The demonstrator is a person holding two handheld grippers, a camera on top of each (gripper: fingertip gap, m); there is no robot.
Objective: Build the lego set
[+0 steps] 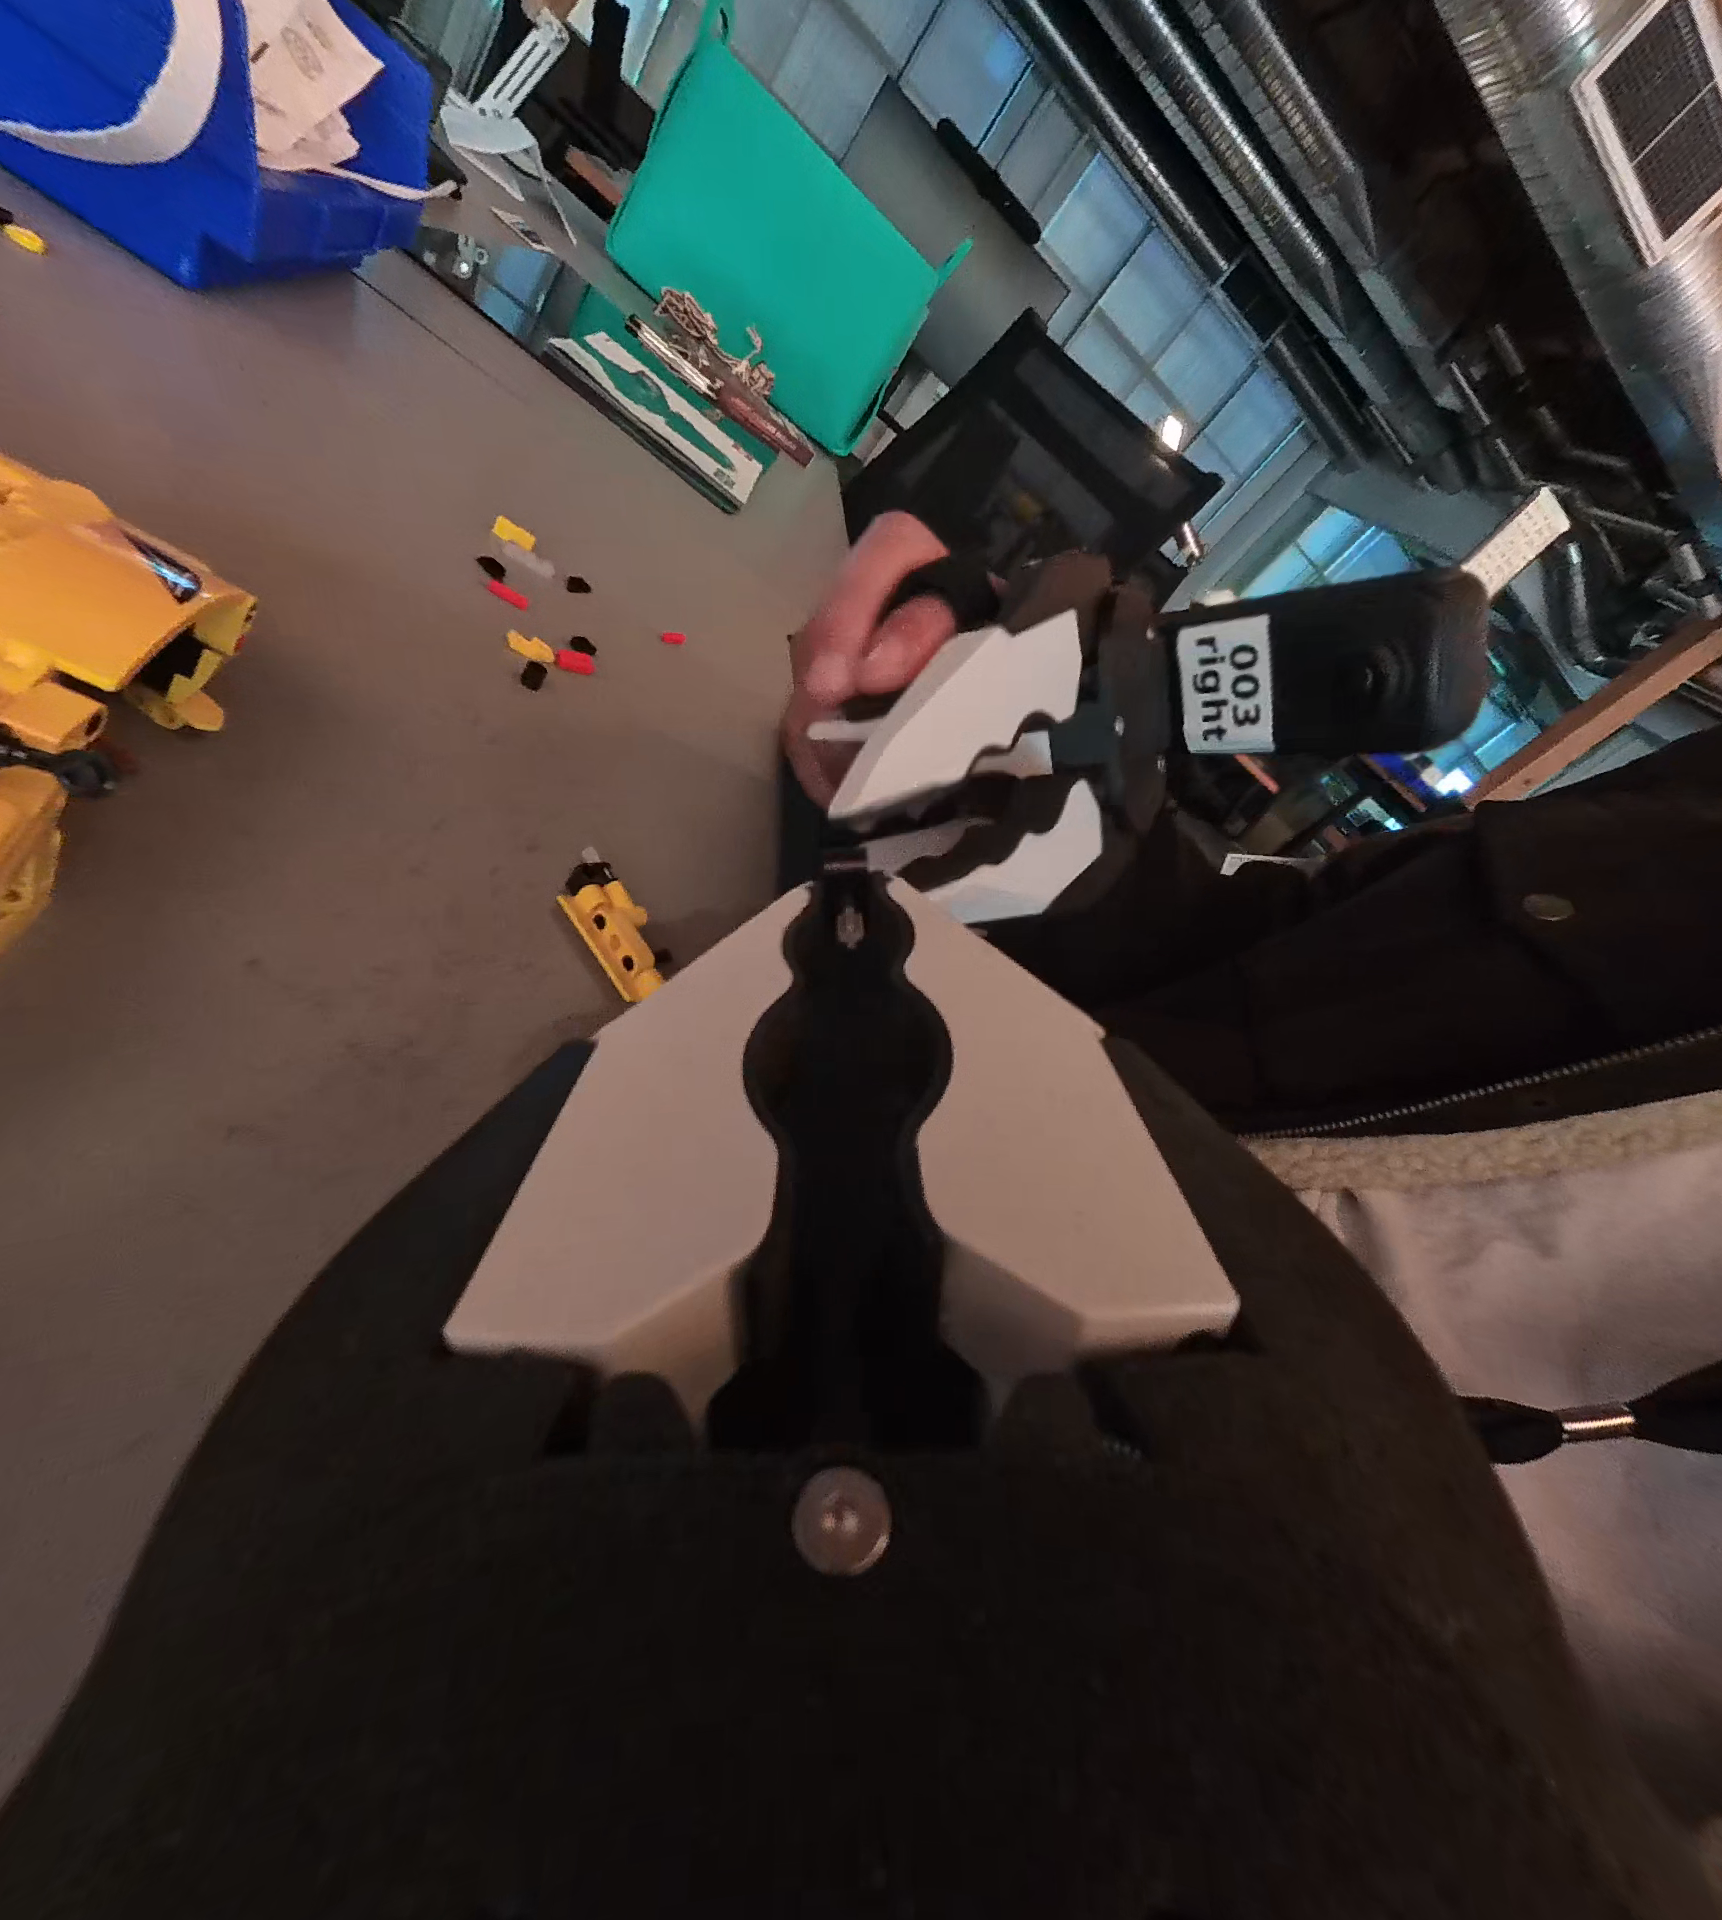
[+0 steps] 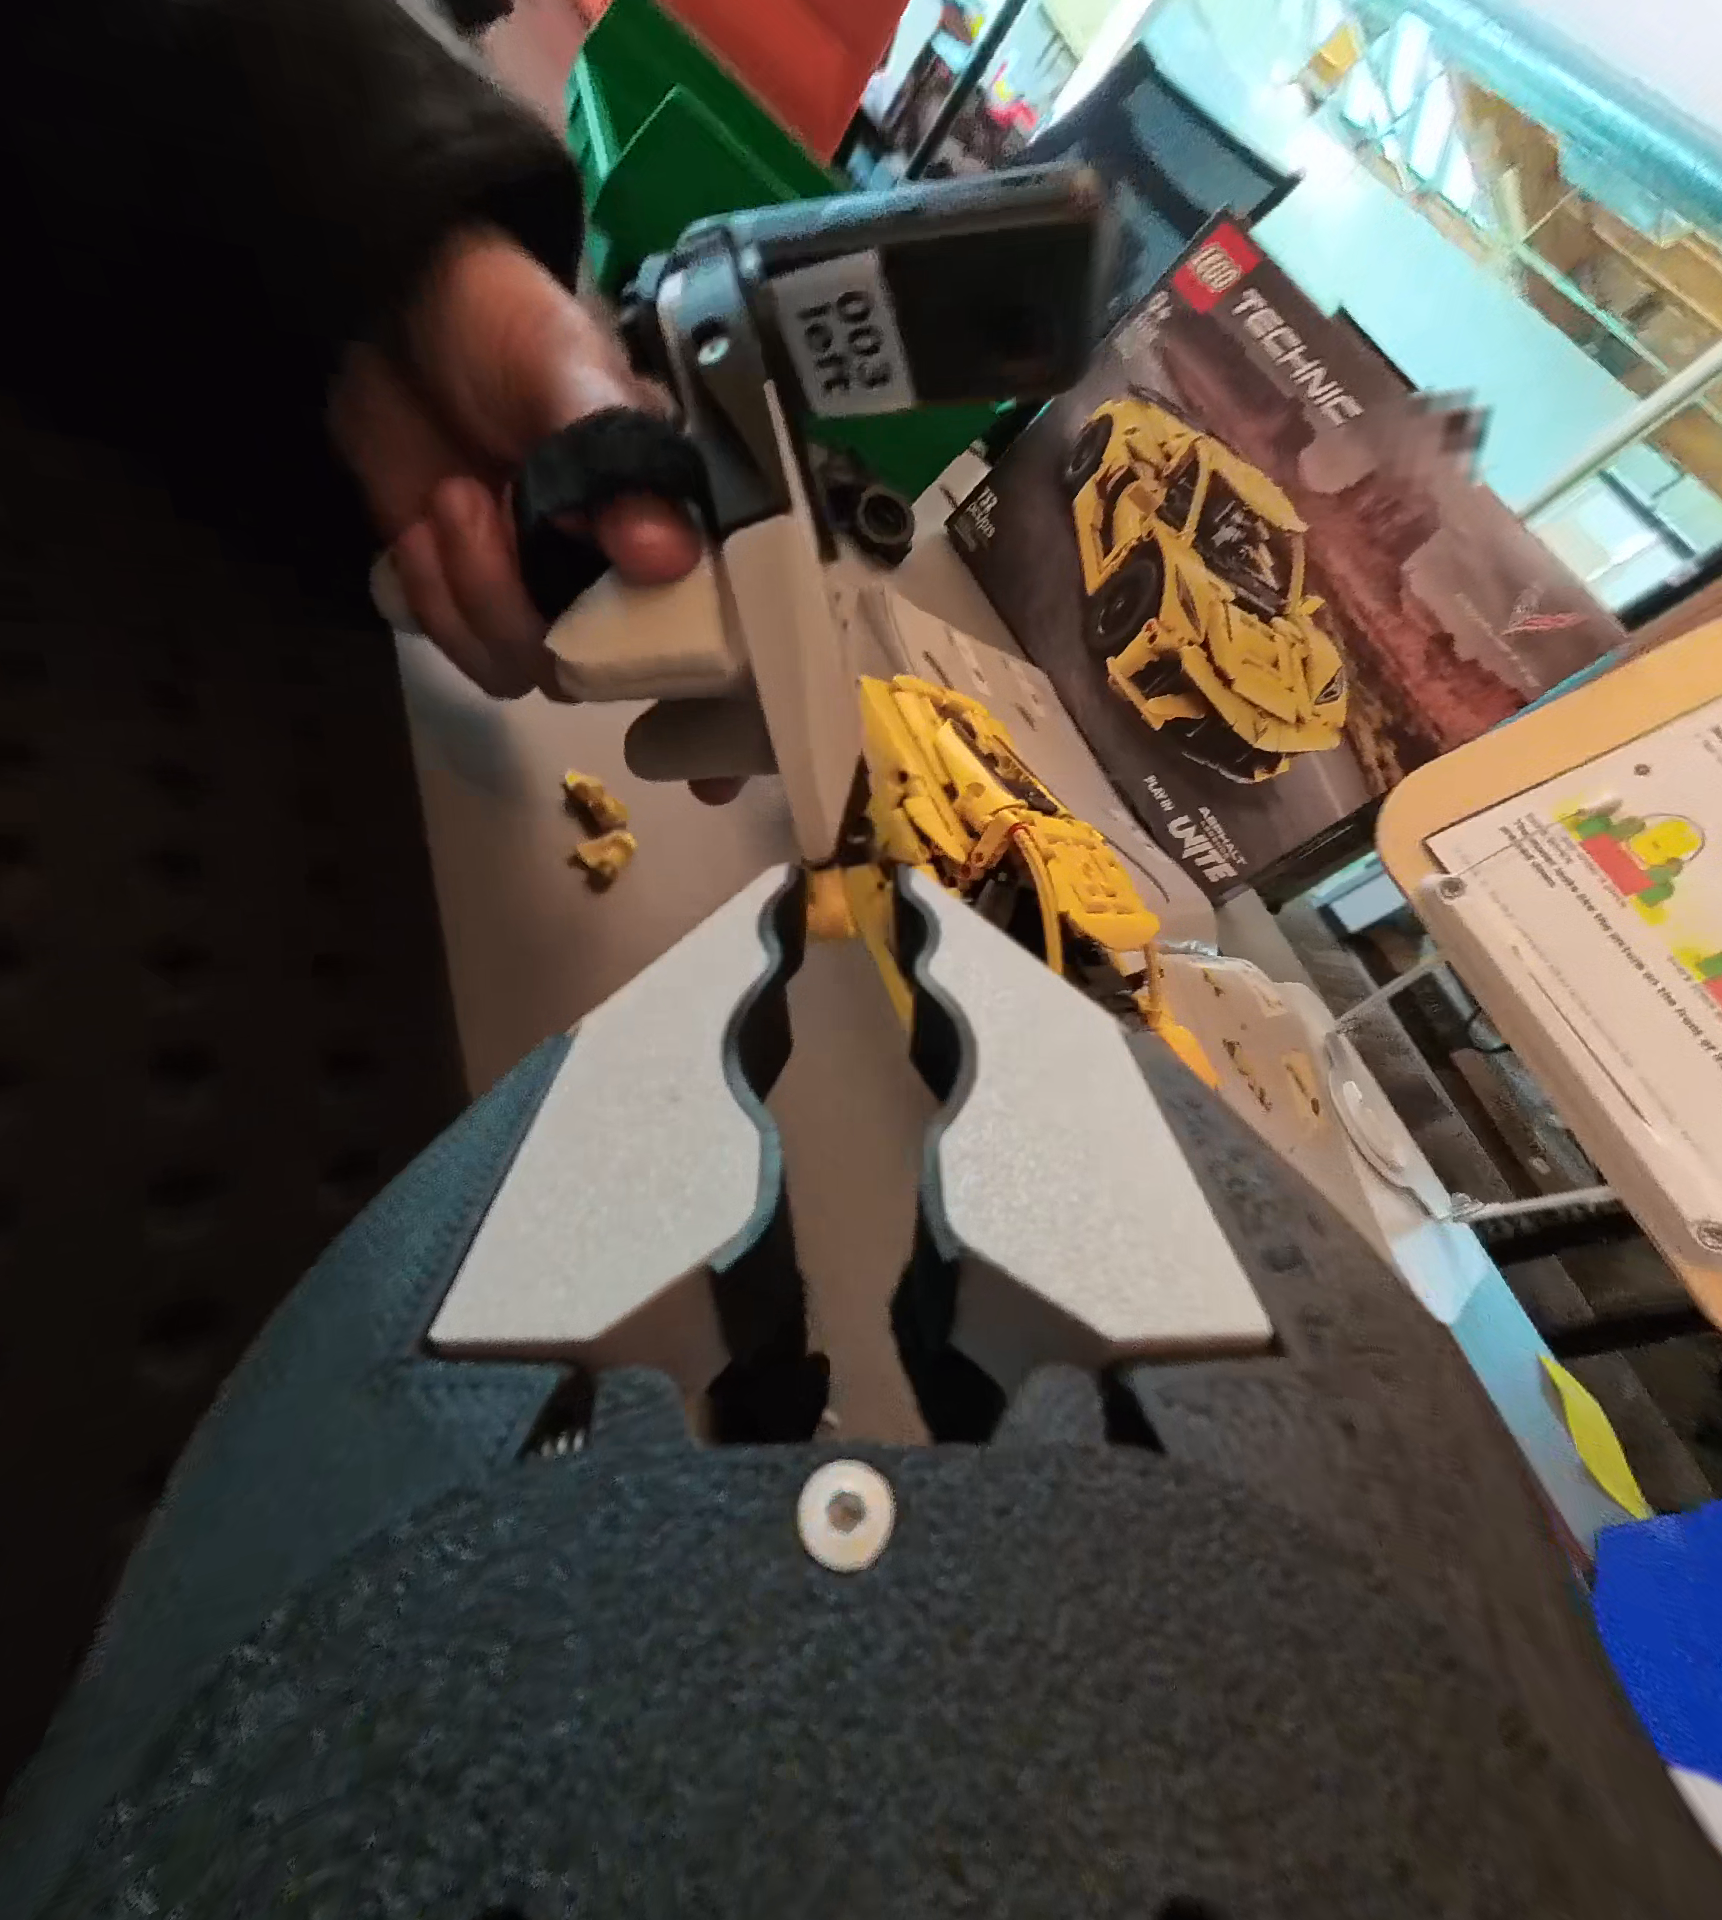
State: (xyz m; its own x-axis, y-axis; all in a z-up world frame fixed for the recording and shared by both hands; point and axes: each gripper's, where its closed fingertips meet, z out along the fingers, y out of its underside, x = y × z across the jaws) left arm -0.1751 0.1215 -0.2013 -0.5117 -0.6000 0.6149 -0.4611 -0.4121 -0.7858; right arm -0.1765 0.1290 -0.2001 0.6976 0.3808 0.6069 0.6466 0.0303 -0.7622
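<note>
My left gripper (image 1: 846, 896) is shut on a tiny grey piece (image 1: 849, 921), held in the air near the table's edge. My right gripper (image 1: 855, 847) meets it tip to tip from the right. In the right wrist view the right gripper (image 2: 846, 883) has its jaws a little apart, with the table showing through the gap. The left gripper (image 2: 819, 854) comes down onto its tips from above. The part-built yellow car (image 1: 15, 675) lies on the grey table at the left, and it shows behind the fingers in the right wrist view (image 2: 992, 831).
Loose red, black and yellow pieces (image 1: 545, 613) and a small yellow sub-assembly (image 1: 613, 930) lie on the table (image 1: 317, 468). A blue bin (image 1: 161, 135) and a teal bag (image 1: 774, 239) stand at the back. The set's box (image 2: 1283, 582) and an instruction board (image 2: 1667, 987) stand to the right. The tips of both grippers are at nearly the same place.
</note>
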